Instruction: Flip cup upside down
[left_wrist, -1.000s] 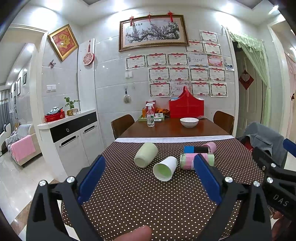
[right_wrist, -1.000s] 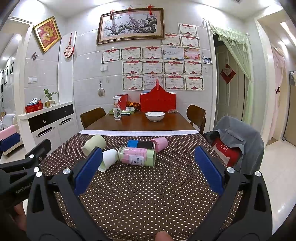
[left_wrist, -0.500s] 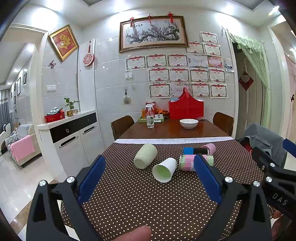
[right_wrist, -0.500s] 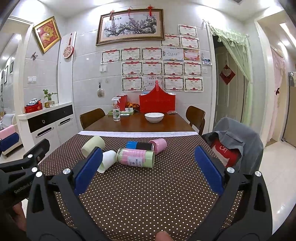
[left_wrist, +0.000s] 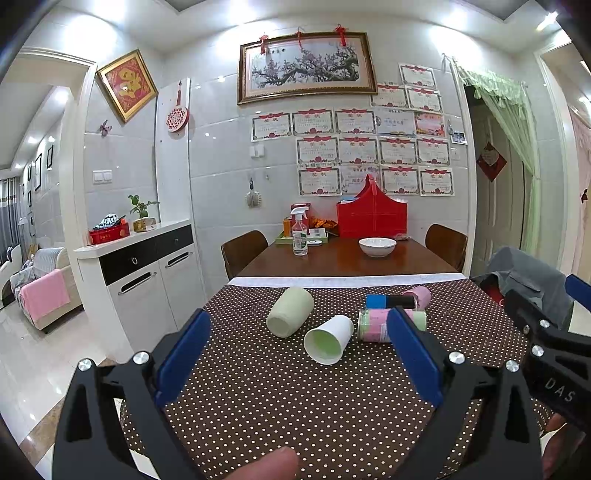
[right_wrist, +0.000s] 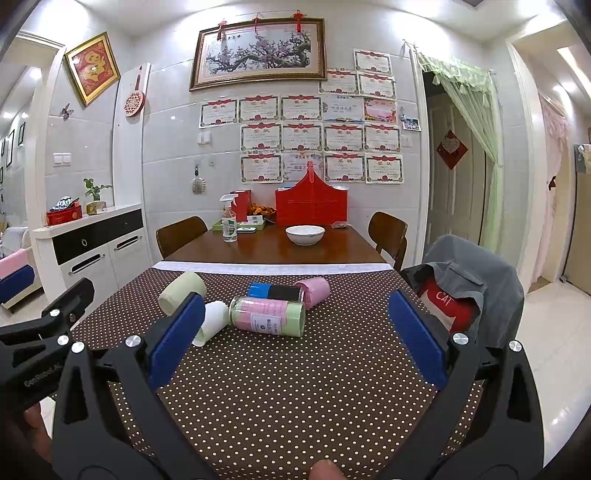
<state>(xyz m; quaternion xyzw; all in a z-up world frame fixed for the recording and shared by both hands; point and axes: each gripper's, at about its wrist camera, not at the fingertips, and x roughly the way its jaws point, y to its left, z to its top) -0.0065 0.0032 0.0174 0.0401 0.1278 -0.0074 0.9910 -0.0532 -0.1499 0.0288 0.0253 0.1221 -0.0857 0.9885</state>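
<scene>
Several cups lie on their sides on the dotted tablecloth (left_wrist: 280, 398). A white paper cup (left_wrist: 328, 344) with a green inside points its mouth toward me; it also shows in the right wrist view (right_wrist: 213, 320). A pale green cup (left_wrist: 290, 312) lies left of it. A pink and green tumbler (right_wrist: 267, 315), a blue and black bottle (right_wrist: 275, 291) and a pink cup (right_wrist: 314, 291) lie to the right. My left gripper (left_wrist: 299, 354) is open and empty, short of the white cup. My right gripper (right_wrist: 295, 339) is open and empty, short of the tumbler.
Beyond the cloth the wooden table (left_wrist: 347, 258) carries a white bowl (left_wrist: 376, 246), a spray bottle (left_wrist: 300, 236) and a red box (left_wrist: 371, 216). A chair draped with a grey jacket (right_wrist: 469, 280) stands at the right. A white cabinet (left_wrist: 144, 273) stands at the left.
Both grippers have moved slightly forward toward the cups; the cups appear a little closer. Nothing was grasped and the jaws stay open.
</scene>
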